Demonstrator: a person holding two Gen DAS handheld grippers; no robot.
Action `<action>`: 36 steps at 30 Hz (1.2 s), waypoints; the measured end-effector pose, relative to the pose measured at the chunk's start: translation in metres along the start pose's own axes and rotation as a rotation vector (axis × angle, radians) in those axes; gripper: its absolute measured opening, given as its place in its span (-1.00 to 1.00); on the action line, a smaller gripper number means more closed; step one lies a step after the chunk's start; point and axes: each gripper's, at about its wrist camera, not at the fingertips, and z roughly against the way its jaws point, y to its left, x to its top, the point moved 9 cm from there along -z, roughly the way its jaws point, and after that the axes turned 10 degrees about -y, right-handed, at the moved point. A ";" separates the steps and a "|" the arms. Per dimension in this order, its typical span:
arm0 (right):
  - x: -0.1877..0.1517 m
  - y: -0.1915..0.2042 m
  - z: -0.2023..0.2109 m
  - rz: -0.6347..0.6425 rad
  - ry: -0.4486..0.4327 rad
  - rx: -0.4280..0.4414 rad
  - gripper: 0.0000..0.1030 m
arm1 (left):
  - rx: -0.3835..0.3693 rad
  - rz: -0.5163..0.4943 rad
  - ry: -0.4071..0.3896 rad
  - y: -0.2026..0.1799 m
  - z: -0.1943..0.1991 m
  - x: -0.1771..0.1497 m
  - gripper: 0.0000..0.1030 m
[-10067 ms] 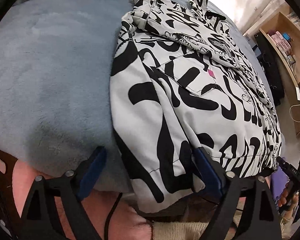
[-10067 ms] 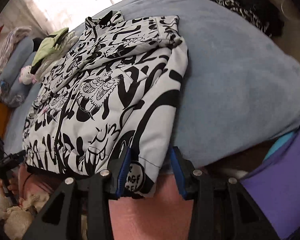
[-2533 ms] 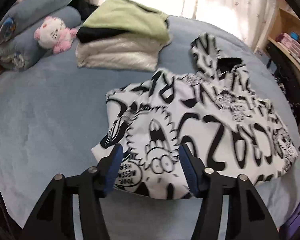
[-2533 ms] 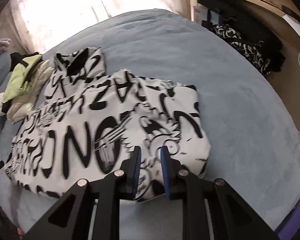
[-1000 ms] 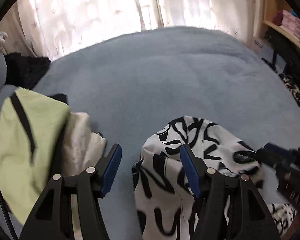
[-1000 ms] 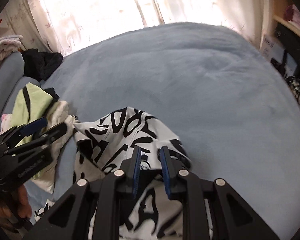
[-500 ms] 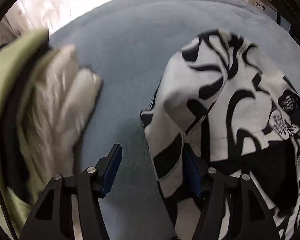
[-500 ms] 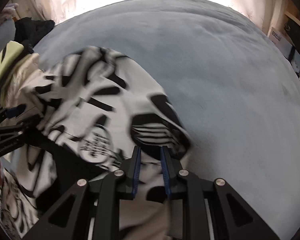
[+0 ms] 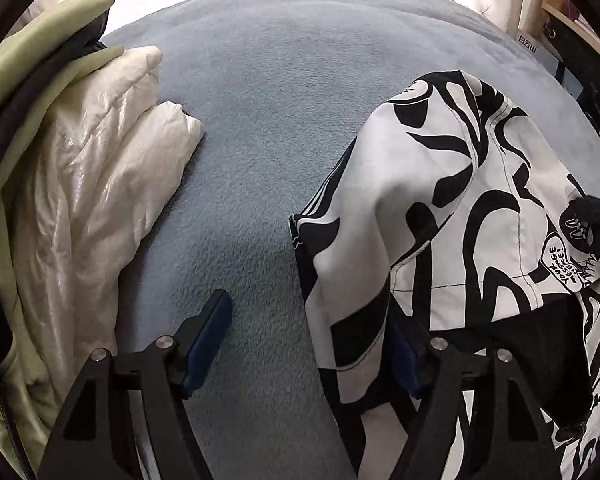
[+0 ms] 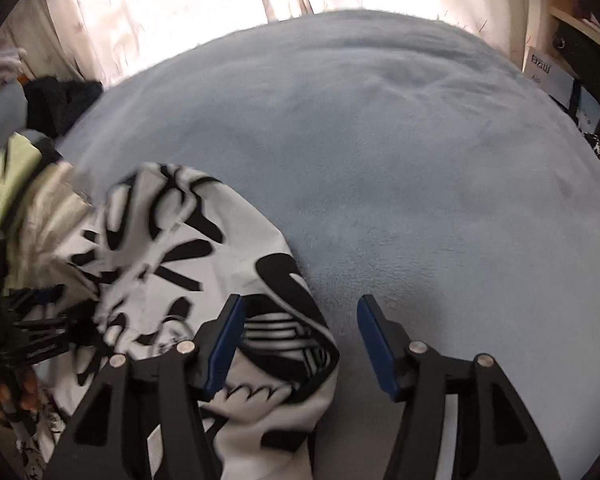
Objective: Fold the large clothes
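The patterned jacket point(image 10: 180, 280) is motion-blurred at left and cut off by the lower edge; the left gripper's point(image 9: 312, 340) right finger is hidden behind it.

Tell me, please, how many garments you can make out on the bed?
3: the black-and-white printed jacket at right, and at left a cream puffy jacket with a light green garment stacked on it. More may be hidden.
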 end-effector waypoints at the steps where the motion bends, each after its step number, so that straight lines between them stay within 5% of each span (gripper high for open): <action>1: 0.001 0.000 -0.007 -0.002 0.014 0.007 0.13 | -0.002 -0.003 -0.001 0.001 -0.001 -0.001 0.44; 6: 0.002 0.014 -0.022 -0.041 0.022 0.076 0.09 | -0.002 0.027 0.007 0.014 -0.014 -0.002 0.70; 8: 0.001 0.025 -0.023 0.000 0.019 0.083 -0.38 | -0.016 0.051 0.002 0.016 -0.017 -0.001 0.69; 9: 0.000 0.031 -0.021 0.024 0.015 0.084 -0.74 | -0.028 0.048 -0.005 0.016 -0.018 0.000 0.50; 10: 0.000 0.038 -0.016 0.058 -0.005 0.075 -0.85 | -0.055 0.039 -0.014 0.013 -0.018 0.000 0.01; 12: 0.003 0.048 -0.003 0.106 -0.053 0.083 -0.89 | -0.129 0.012 -0.032 0.000 -0.010 -0.003 -0.73; 16: 0.005 0.064 0.049 0.124 -0.170 0.195 -0.91 | -0.076 -0.062 -0.121 -0.005 0.012 -0.009 -0.84; 20: -0.013 0.076 0.129 0.196 -0.305 0.323 -0.91 | -0.124 -0.062 -0.250 0.005 0.055 -0.029 -0.90; 25: -0.056 0.082 0.203 0.317 -0.398 0.356 -0.91 | -0.177 -0.082 -0.367 0.029 0.107 -0.074 -0.90; 29: -0.118 0.085 0.242 0.459 -0.418 0.293 -0.91 | -0.177 -0.081 -0.326 0.049 0.127 -0.128 -0.90; 36: -0.221 0.075 0.240 0.545 -0.265 0.152 -0.72 | -0.189 -0.119 -0.228 0.056 0.148 -0.195 -0.89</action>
